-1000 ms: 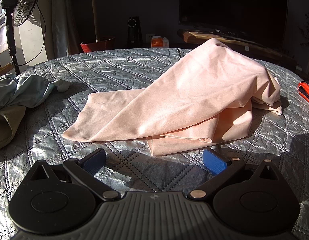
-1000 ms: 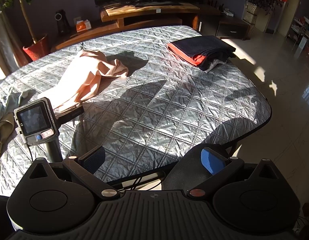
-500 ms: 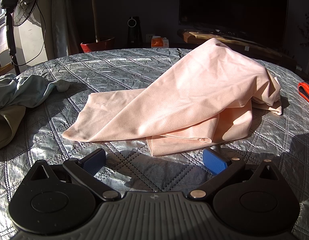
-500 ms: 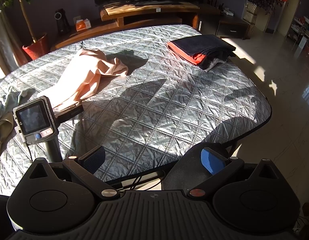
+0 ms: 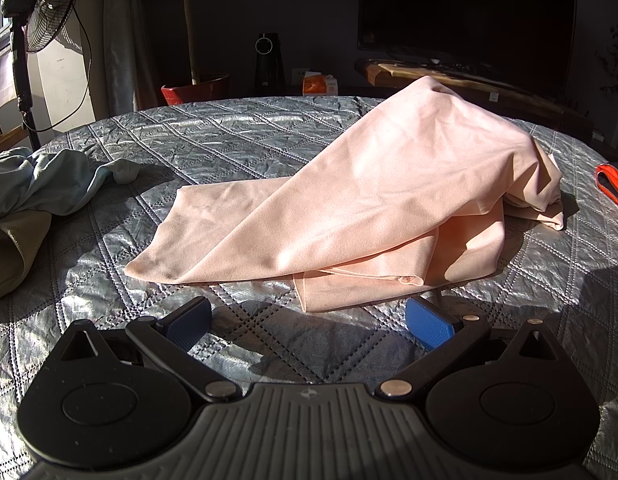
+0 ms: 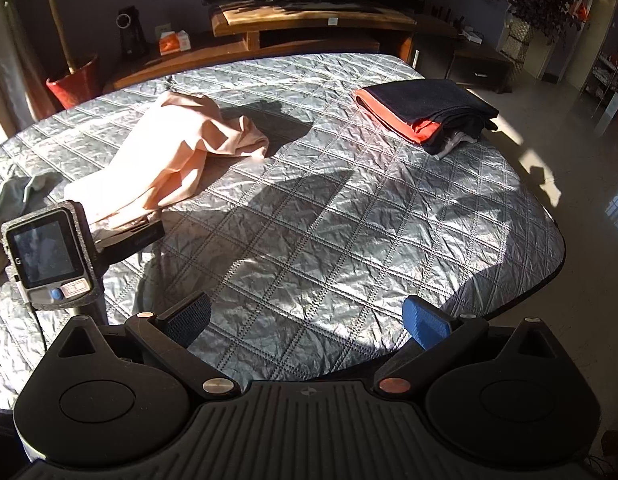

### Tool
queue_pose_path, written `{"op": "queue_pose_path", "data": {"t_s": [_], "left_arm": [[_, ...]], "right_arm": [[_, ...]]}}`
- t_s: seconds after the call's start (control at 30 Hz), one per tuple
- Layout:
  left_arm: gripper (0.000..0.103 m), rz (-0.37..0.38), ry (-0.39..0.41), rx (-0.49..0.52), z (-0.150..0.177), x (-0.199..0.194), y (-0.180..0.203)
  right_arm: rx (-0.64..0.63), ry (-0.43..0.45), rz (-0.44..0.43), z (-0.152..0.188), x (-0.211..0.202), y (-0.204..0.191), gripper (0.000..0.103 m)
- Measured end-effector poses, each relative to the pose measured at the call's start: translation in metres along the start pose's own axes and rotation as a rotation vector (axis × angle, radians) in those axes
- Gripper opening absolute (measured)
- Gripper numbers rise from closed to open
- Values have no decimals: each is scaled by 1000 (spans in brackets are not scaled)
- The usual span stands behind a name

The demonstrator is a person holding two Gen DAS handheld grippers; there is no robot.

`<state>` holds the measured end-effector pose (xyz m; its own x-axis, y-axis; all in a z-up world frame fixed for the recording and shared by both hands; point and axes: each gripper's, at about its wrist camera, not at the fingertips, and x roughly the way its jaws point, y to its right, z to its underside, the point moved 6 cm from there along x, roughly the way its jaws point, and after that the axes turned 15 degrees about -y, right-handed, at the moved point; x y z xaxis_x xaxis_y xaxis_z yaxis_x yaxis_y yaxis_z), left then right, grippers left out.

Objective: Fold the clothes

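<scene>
Here, left gripper: spread wide, nothing held, set low over the quilted table.
Nearest cloth: the near hem of the pink garment is seen just beyond its fingertips.
Long axis: the garment runs from near-left to far-right, rumpled and bunched at the far end.
Right gripper: likewise wide and empty, held higher, well apart from the garment.
Nearer arm: the left.
Elsewhere: a folded stack at far right; a crumpled pale-green piece at left.

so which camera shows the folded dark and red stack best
The right wrist view. The folded stack lies whole and sunlit at the quilted table's far right. The left wrist view catches only a red sliver at its right edge, beyond the pink garment.
</scene>
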<state>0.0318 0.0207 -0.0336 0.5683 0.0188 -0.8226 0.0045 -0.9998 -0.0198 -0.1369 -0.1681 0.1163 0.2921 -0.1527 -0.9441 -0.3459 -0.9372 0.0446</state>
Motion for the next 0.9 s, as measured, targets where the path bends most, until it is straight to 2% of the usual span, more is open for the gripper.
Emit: {"op": "queue_pose_path", "data": {"t_s": [0.07, 0.23, 0.5, 0.73, 0.9], "left_arm": [[103, 0, 0, 0, 0, 0, 0], [103, 0, 0, 0, 0, 0, 0], [103, 0, 0, 0, 0, 0, 0], [103, 0, 0, 0, 0, 0, 0], [103, 0, 0, 0, 0, 0, 0]], "right_arm": [[-17, -2, -15, -15, 24, -10, 103], [-39, -20, -116, -53, 102, -34, 103], [-153, 20, -162, -94, 187, -43, 103], [-173, 164, -135, -120, 203, -36, 103], [-144, 274, -140, -122, 206, -32, 103]]}}
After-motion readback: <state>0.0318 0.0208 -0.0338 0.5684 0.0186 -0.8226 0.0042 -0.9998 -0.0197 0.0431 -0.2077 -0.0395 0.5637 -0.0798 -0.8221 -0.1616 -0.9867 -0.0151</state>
